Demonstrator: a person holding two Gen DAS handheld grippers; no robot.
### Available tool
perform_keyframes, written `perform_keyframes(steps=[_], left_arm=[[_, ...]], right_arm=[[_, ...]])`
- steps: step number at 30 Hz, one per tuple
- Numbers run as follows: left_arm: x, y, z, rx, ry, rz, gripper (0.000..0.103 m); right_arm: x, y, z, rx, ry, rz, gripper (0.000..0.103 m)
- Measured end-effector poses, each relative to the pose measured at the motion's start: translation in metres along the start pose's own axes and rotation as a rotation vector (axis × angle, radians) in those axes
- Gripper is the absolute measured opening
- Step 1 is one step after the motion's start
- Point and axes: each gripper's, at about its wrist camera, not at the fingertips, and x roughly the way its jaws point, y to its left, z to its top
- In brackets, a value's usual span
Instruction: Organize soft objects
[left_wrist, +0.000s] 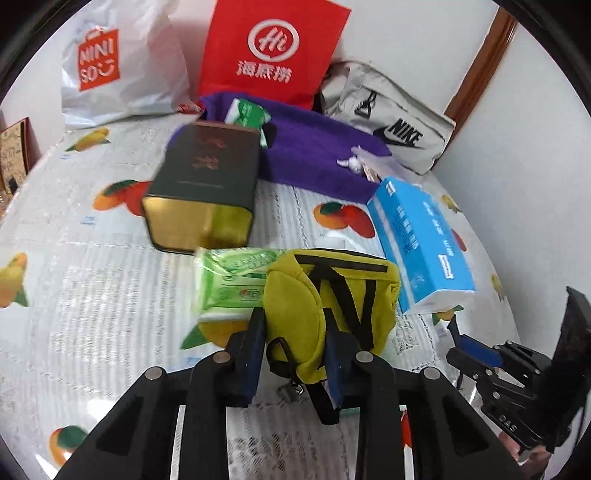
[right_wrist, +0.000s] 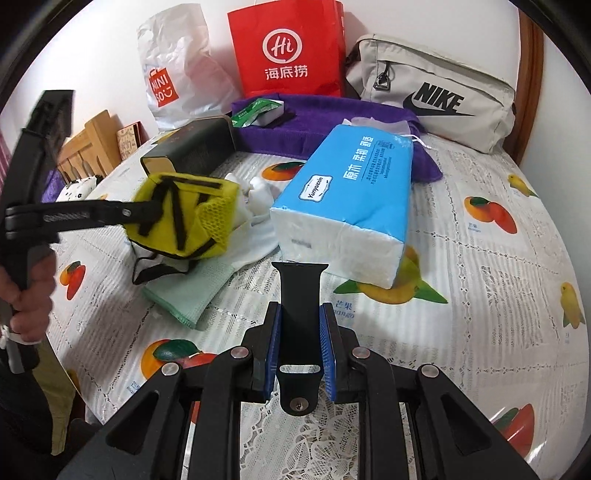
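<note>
On the table, two tools: left tool clamps one yellow pouch, right tool one black strap.

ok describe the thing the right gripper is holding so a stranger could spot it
On the fruit-print tablecloth, look just in front of the blue tissue pack. There the right gripper has its fingers shut on a black watch strap that stands upright, the only flat black band with a slot and a stud.

My left gripper is black, angular linkage arms with round silver pivot pins and blue ribbed pads on the fingers. My right gripper matches it: black arms, silver pins, blue ribbed pads. From the left wrist view, white lettering marks the right gripper's black body.
</note>
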Motion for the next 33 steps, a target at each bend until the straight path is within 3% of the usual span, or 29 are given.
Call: perform_keyframes(steps=[3,8,15,33], left_arm=[[-0.013,0.011,0.0,-0.031,-0.009,-0.016,0.027],[-0.029,0.037,-0.013,-0.078,-0.008,0.068,0.027],[-0.025,0.067,-0.032,-0.149,0.035,0.095,0.027],[-0.026,0.07,-0.035,-0.155,0.056,0.104,0.027]], right_arm=[[0.001,-0.001,0.0,0.009,0.007,-0.006,0.02],[0.002,-0.001,-0.001,0.006,0.015,-0.024,0.02],[0.005,-0.004,-0.002,0.018,0.033,-0.047,0.02],[-0.006,0.002,0.008,0.044,0.028,-0.024,0.02]])
